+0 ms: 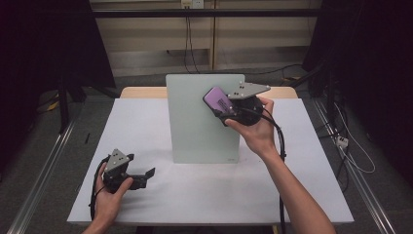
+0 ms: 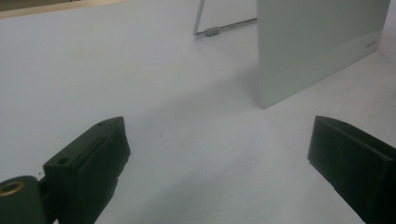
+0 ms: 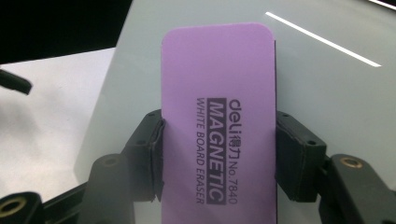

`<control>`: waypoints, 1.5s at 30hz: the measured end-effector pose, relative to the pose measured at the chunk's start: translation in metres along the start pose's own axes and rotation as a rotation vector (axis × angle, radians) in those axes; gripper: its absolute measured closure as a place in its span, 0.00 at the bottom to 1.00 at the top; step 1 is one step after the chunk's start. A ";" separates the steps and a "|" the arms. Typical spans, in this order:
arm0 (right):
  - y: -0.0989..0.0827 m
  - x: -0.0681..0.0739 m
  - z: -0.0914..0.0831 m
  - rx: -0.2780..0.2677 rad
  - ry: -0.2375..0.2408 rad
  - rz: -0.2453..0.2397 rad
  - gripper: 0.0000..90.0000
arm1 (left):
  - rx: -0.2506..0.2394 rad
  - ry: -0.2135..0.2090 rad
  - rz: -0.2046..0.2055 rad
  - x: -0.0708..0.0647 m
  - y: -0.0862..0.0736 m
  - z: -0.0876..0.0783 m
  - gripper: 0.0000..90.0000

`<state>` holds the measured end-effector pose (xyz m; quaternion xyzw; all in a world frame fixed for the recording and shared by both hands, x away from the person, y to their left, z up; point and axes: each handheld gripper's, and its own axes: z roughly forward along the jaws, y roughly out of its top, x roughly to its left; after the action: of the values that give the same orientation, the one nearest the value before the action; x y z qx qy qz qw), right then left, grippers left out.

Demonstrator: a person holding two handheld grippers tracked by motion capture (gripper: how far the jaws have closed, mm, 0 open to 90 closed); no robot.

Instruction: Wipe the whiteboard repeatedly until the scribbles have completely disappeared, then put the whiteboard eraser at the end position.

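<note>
In the high view the right hand point(image 1: 255, 127) reaches up from the lower right of the frame to just right of centre, forearm slanting upward and left, and holds the right gripper point(image 1: 219, 108) raised in front of the whiteboard point(image 1: 195, 126). Its jaws are clenched on the two long edges of a purple eraser point(image 1: 217, 100). The left hand point(image 1: 111, 195) lies low at the lower left, resting on the white table point(image 1: 146, 126), with the left gripper point(image 1: 148, 173) pointing right toward the board's foot; its jaws stand released, wide apart with bare table between them in the left gripper view.

There is one eraser, one whiteboard, two grippers and two hands.

In the right gripper view the eraser point(image 3: 217, 116) fills the centre, its long axis running bottom to top of the frame, its free rounded end pointing up, away from the gripper and over the pale board face point(image 3: 327, 84). In the high view that end points to the upper left.
</note>
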<state>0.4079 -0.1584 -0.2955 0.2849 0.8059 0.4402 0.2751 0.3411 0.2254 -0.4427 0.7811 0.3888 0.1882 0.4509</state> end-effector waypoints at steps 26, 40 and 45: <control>-0.058 0.025 0.000 0.077 0.189 0.048 0.46 | 0.008 0.005 0.002 0.000 0.000 0.001 0.06; -0.072 0.039 0.003 0.119 0.270 0.048 0.46 | -0.002 0.012 -0.004 0.000 0.001 -0.002 0.06; -0.078 0.042 0.003 0.136 0.284 0.052 0.46 | -0.007 0.016 -0.002 -0.001 0.002 -0.003 0.06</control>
<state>0.3642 -0.1629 -0.3726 0.2584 0.8570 0.4275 0.1269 0.3395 0.2257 -0.4400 0.7776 0.3924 0.1957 0.4507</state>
